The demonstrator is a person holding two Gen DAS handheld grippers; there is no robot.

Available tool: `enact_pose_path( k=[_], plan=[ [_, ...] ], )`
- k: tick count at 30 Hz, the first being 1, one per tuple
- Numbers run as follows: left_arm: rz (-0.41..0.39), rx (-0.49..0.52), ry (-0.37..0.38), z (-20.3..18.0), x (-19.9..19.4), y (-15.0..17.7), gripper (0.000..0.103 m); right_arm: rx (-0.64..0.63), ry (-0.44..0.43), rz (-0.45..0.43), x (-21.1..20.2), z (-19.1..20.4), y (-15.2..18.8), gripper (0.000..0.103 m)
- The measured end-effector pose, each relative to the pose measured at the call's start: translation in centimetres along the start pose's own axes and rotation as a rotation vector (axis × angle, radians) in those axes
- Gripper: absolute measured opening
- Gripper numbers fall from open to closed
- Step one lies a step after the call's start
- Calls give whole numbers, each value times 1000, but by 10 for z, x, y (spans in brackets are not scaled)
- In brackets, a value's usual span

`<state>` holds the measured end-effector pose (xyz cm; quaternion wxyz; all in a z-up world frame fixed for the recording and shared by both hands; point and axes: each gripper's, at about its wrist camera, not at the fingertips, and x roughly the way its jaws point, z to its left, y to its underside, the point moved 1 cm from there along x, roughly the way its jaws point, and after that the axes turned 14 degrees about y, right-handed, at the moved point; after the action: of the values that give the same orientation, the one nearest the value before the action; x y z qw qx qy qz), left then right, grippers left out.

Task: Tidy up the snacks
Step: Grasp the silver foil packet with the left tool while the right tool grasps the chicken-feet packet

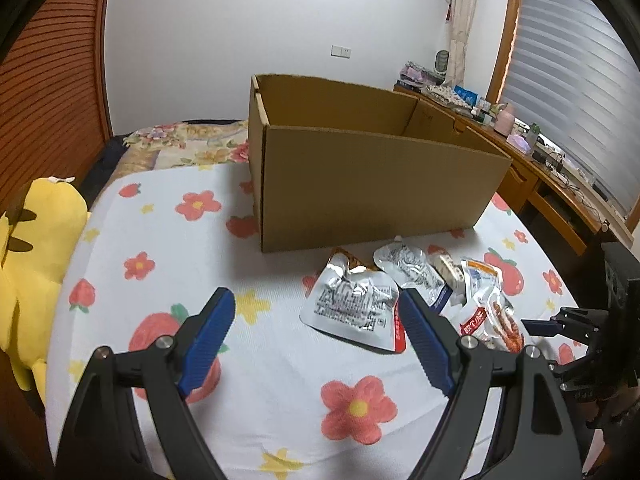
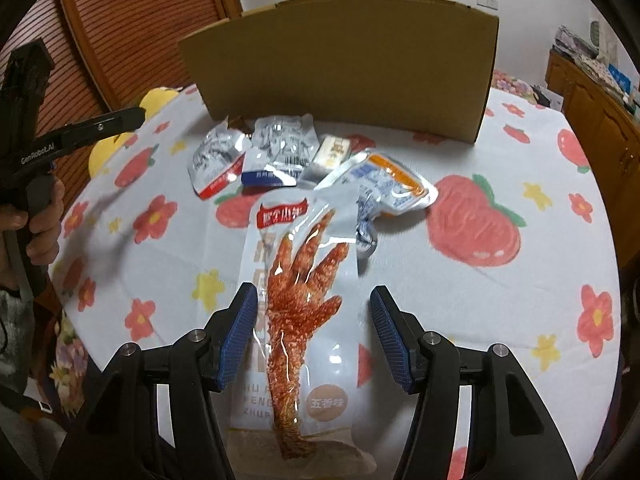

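Right wrist view: my right gripper (image 2: 312, 336) straddles the chicken-foot packet (image 2: 304, 304) on the bedspread (image 2: 500, 300), jaws apart, pads not pressing; its long axis runs along my fingers toward the cardboard box (image 2: 344, 68). Left gripper (image 1: 316, 332) gapes wide, empty, farther off.

Glossy foil pouches (image 1: 352, 304); matt cardboard box (image 1: 372, 184).
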<state>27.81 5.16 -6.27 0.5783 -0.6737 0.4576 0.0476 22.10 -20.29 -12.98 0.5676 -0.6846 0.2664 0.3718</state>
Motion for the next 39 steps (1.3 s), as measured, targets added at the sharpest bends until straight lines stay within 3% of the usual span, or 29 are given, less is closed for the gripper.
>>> enact_pose_path(
  k=[12, 20, 31, 36, 39],
  plan=[
    [54, -25, 25, -1, 30, 7, 84, -41, 46, -29, 3, 11, 4, 67],
    [92, -20, 15, -5, 65, -4, 84, -40, 58, -46, -2, 10, 11, 52],
    [143, -38, 4, 5, 93, -7, 86, -39, 66, -100, -4, 11, 18, 51],
    [187, 29, -11, -4, 100, -3, 90, -33, 70, -125, -4, 12, 20, 51],
    [206, 68, -22, -9, 101, 0, 84, -26, 69, -133, -5, 12, 22, 51]
  ],
)
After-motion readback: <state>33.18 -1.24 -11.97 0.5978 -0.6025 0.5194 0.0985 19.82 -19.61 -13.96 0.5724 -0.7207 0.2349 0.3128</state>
